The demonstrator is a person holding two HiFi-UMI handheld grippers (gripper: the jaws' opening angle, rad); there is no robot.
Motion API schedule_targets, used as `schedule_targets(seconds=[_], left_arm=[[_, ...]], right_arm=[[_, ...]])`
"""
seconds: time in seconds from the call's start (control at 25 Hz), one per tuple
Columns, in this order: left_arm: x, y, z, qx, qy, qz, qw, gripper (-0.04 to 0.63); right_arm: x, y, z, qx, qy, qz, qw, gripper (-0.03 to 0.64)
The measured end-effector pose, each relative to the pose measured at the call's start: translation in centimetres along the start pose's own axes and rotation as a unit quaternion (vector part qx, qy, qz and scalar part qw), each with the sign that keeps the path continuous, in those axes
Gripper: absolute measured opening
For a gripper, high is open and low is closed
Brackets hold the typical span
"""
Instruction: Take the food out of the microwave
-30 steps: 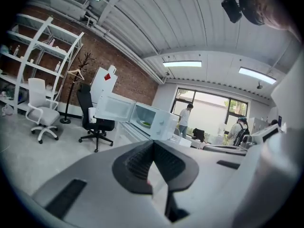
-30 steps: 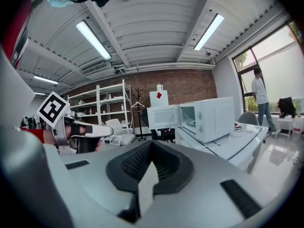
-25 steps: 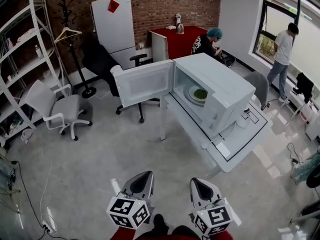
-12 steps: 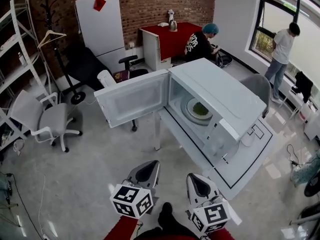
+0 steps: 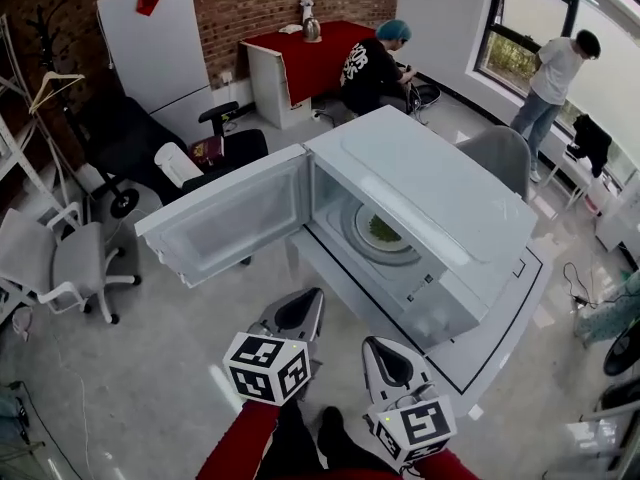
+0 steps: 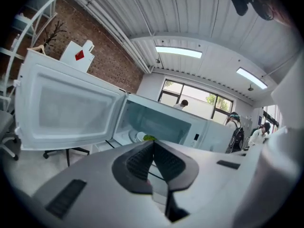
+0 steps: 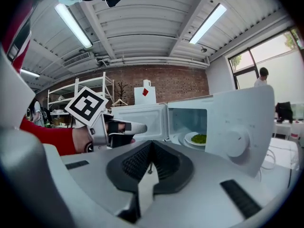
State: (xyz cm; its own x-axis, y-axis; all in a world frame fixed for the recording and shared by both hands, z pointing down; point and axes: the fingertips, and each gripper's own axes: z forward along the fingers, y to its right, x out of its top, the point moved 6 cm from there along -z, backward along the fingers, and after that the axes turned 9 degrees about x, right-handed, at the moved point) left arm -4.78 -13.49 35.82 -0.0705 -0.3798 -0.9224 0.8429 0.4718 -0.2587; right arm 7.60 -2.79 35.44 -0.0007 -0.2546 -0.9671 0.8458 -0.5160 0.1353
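Here we are in front of the microwave (image 5: 420, 183), a boxy white unit with a smooth casing, sitting on a white table (image 5: 490, 333) edged with a thin black line. Its door (image 5: 235, 218) hangs wide out to the left, which leaves the cavity fully exposed and a straight path inside. And there's the prize: a low heap of green food (image 5: 383, 230) on a round white plate (image 5: 358, 246), glossy at the rim, resting in the middle of the cavity floor, untouched. The left gripper (image 5: 303, 300) and the right gripper (image 5: 377, 351) sit side by side, low, both short of the table and aimed at that opening. Both sets of jaws are closed on nothing, black ribbed pads pressed tip to tip in a neat wedge, sensible enough with nothing within reach. My read: this is the approach, and the grasp has not begun. The jaws will have to spread before they can pinch that thin, slick rim, and the plate will want to stay level or the loose greens could slide.
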Motion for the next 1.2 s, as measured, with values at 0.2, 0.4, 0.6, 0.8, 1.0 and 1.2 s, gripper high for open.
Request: schedule_targets(seconds=[0.2,0.4,0.6,0.8,1.0,1.2], left_arm=[[0.4,-2.5,6.0,-0.034,-0.027,-0.02,0.9989,0.027],[1.0,-4.2,11.5,-0.09,-0.069,-0.035,0.9929,0.074],[1.9,-4.7,16.4,-0.134,-0.098,-0.033,0.9856,0.101],[2.0,-4.6,20.4,-0.157,-0.131,-0.036,0.9782,0.104],[1.4,-3.8,22.3,-0.173,-0.17,-0.065,0.968,0.11],[1.5,-3.3,23.0,-0.184,-0.183,-0.094,0.9612,0.111]], right_arm=[[0.2,1.1,2.6,-0.045,-0.016,0.008,0.999,0.014],[0.4,1.0,5.8,-0.101,-0.029,0.034,0.994,0.014],[0.7,0.7,8.4,-0.141,-0.055,0.051,0.987,0.014],[0.8,0.7,9.9,-0.179,-0.081,0.069,0.978,0.014],[1.3,2.6,10.8,-0.213,-0.034,0.028,0.976,0.014],[1.5,4.0,11.3,-0.239,-0.028,0.027,0.97,0.014]])
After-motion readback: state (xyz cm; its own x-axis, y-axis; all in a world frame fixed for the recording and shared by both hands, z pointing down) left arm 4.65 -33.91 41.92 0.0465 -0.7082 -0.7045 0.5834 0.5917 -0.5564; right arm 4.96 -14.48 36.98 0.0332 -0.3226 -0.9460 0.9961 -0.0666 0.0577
